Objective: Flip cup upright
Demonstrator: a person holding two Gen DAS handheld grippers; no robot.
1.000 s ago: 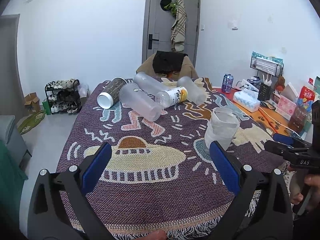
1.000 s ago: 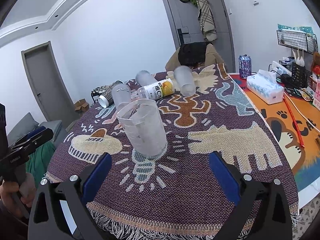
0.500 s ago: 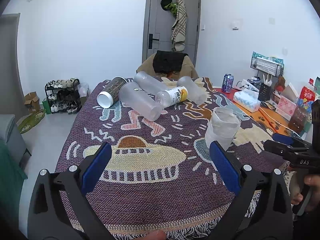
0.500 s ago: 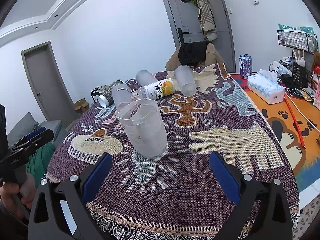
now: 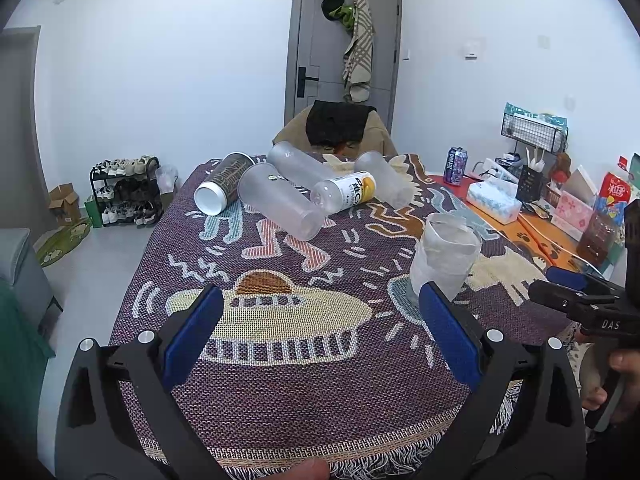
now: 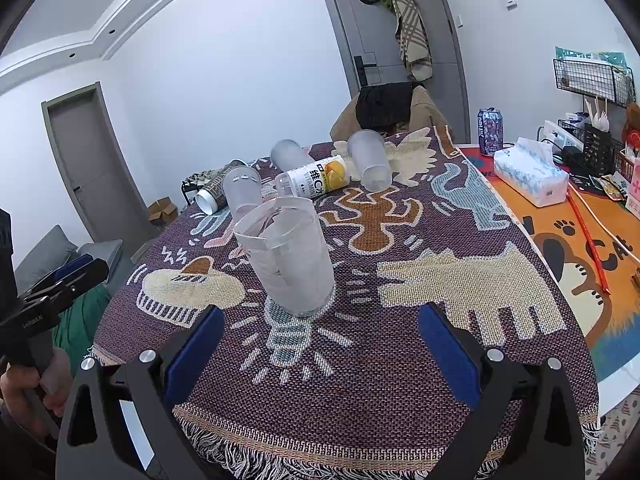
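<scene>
Right wrist view: we hold our right gripper [image 6: 318, 332] spread wide and empty, cup [image 6: 286, 254] upright at 12 o'clock. Our left gripper [image 5: 320, 312] gapes empty over the fringed blanket edge [image 5: 280, 456] at 6 o'clock.

"DAS" on right claw [image 5: 576, 300]

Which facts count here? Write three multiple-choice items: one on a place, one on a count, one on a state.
1. The upright cup stands on: A the orange mat; B the woven cloth; C the shoe rack.
2. The lying frosted cups number: A one; B five; C three.
3. The left gripper and right gripper are: A both open; B both shut; C shut on a cup.
Key: B, its base sits on the cloth's pattern; C, three lie on their sides at the far end; A, the jaws stand wide apart, holding nothing.
</scene>
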